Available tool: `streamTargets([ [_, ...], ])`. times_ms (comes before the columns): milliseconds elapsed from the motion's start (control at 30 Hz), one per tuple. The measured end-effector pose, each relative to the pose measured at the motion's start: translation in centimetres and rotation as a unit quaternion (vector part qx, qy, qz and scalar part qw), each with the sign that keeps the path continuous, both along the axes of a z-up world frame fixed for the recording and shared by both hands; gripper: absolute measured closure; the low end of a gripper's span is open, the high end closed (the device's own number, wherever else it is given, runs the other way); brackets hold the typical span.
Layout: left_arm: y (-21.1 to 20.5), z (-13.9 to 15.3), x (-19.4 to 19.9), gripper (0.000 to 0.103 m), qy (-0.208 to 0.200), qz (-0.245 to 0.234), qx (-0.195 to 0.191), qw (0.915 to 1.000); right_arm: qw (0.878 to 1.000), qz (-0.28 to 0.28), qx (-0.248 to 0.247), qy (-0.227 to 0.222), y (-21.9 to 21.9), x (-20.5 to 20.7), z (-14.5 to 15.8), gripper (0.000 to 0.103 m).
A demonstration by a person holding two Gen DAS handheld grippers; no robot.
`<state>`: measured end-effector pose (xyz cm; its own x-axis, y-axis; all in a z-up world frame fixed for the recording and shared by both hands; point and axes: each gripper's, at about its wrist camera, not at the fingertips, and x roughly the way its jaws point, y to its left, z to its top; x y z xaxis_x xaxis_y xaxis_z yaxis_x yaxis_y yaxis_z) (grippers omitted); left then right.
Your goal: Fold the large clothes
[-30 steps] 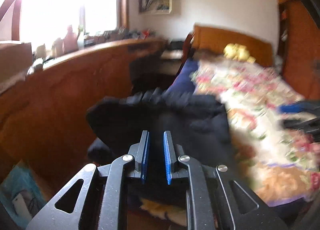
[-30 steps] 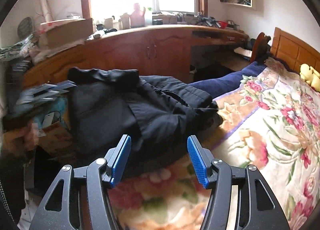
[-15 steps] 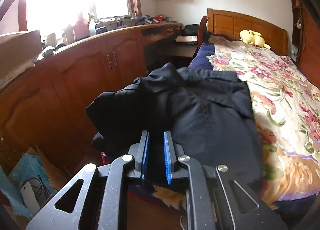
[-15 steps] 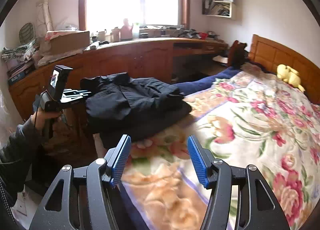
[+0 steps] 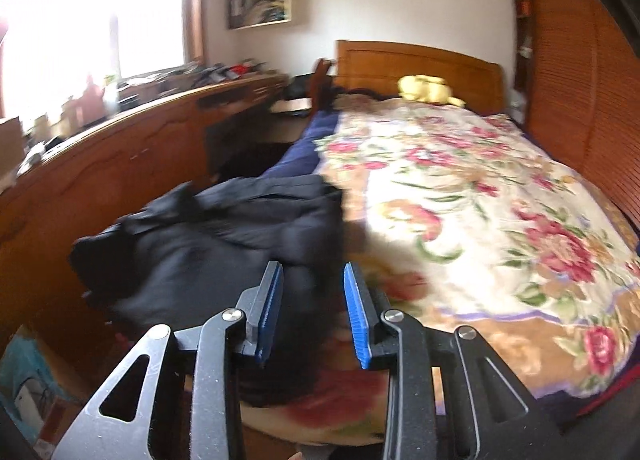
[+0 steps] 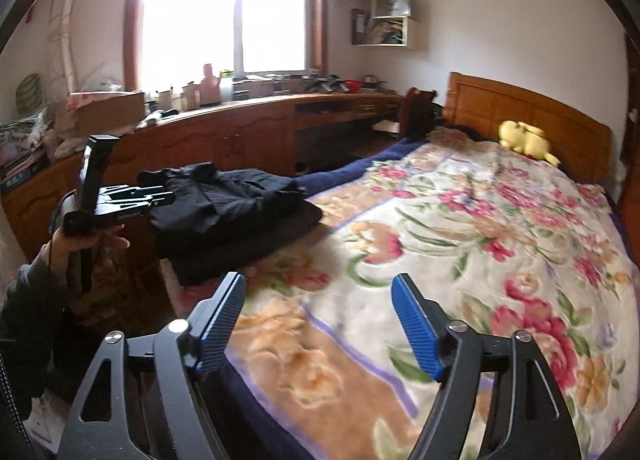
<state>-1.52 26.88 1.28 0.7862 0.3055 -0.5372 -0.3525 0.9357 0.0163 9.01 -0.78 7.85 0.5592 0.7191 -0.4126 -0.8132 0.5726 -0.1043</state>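
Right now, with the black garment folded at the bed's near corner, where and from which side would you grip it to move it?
Probably the stacked near edge of the black garment, from the foot of the bed: in the right wrist view the layers end in a thick lip over the floral blanket, so one finger could slide under. The left gripper already faces it, jaws opening, nothing between them.

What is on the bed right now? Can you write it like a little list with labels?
garment: black jacket, folded in a pile at the bed's near left corner
blanket: flowery blanket covering the bed
toy: yellow plush toy by the wooden headboard
left gripper: jaws opening, holding nothing
right gripper: jaws opening, holding nothing
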Motion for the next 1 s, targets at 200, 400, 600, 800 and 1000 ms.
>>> streamTargets([
  [200, -9.0, 0.2, 2.0, 0.07, -0.026, -0.078, -0.004, 0.9966, 0.998, -0.059, 0.013, 0.003, -3.5, -0.7, -0.9, 0.017],
  [400, -16.4, -0.2, 3.7, 0.07, -0.028, -0.14, -0.022, 0.9894, 0.993, -0.112, 0.025, 0.001, -6.3, -1.7, -2.3, 0.017],
  [600, -21.5, -0.6, 5.1, 0.07, -0.015, -0.175, -0.033, 0.9839, 0.986, -0.163, 0.022, -0.001, -8.2, -2.8, -3.7, 0.017],
  [800, -24.8, -0.4, 5.9, 0.07, -0.013, -0.187, -0.044, 0.9812, 0.981, -0.191, 0.038, 0.005, -10.4, -4.2, -3.8, 0.017],
  [1000, -28.4, 1.5, 5.8, 0.07, -0.029, -0.205, -0.021, 0.9782, 0.974, -0.218, 0.066, -0.001, -12.4, -5.3, -3.3, 0.017],
])
